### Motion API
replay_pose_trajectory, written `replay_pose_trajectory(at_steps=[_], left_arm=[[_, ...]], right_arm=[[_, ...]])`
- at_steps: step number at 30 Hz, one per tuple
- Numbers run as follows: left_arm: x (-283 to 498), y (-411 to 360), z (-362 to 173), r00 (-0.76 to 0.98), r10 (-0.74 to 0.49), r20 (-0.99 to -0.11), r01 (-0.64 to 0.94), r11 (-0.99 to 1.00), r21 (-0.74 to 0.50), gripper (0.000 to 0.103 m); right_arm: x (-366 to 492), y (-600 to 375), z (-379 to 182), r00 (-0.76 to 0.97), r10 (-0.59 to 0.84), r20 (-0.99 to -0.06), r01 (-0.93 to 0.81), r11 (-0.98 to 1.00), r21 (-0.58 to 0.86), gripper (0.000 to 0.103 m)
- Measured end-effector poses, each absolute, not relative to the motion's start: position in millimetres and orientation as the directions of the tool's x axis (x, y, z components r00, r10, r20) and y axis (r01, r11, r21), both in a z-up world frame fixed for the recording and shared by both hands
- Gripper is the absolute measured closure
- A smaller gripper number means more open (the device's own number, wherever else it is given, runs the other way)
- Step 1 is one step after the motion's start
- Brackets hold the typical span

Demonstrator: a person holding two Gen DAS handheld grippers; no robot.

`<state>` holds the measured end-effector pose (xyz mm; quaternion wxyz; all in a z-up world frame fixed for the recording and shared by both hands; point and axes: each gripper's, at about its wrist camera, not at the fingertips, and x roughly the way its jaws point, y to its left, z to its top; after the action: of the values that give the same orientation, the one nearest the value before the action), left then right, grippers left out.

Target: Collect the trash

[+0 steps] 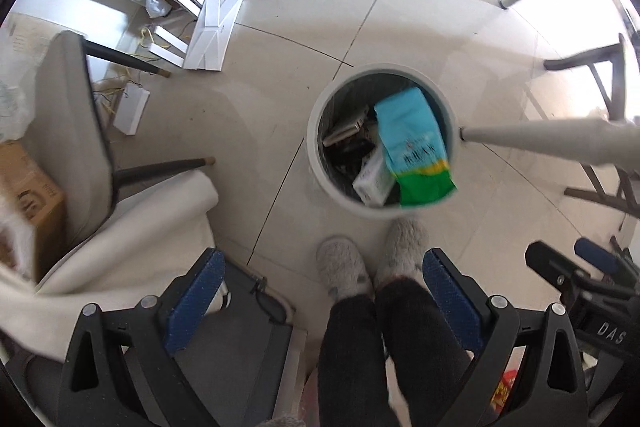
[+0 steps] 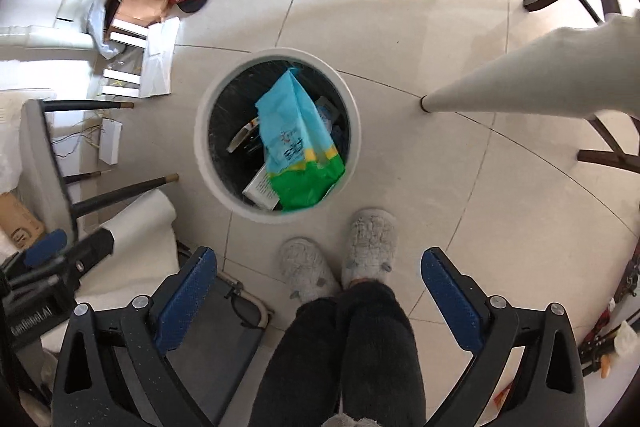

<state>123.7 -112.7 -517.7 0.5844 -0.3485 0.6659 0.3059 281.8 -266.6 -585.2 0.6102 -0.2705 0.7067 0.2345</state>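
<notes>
A round white trash bin (image 1: 320,163) stands on the tiled floor; it also shows in the right wrist view (image 2: 204,147). A light-blue and green plastic bag (image 1: 416,147) lies in the top of the bin, its green end over the near rim; it also shows in the right wrist view (image 2: 300,147). Under it are a white box (image 1: 372,183) and dark scraps. My left gripper (image 1: 324,303) is open and empty, high above the floor on the near side of the bin. My right gripper (image 2: 320,299) is open and empty, likewise above.
The person's legs and grey slippers (image 2: 340,259) stand just near of the bin. A white table leg (image 2: 520,87) lands right of the bin. A grey chair (image 1: 72,131) with dark legs stands left. White boxes and clutter (image 1: 208,27) lie at the far left.
</notes>
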Motion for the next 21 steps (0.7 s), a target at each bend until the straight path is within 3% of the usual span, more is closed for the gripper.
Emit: replay_pose_trajectory(at_steps=[7,21], left_arm=[[125,-145,-404,-0.037,-0.103,-0.994,-0.787,0.616,-0.034,0.002],[118,-134,-204,0.267,-0.149,-0.952,-0.622,0.728,-0.288,0.002]], right_arm=[[264,-291,-452,-0.173,-0.005,-0.985,-0.649,0.752,0.111,0.000],[230,-314,-188,-0.137,0.218,-0.966,-0.592,0.764,0.256,0.000]])
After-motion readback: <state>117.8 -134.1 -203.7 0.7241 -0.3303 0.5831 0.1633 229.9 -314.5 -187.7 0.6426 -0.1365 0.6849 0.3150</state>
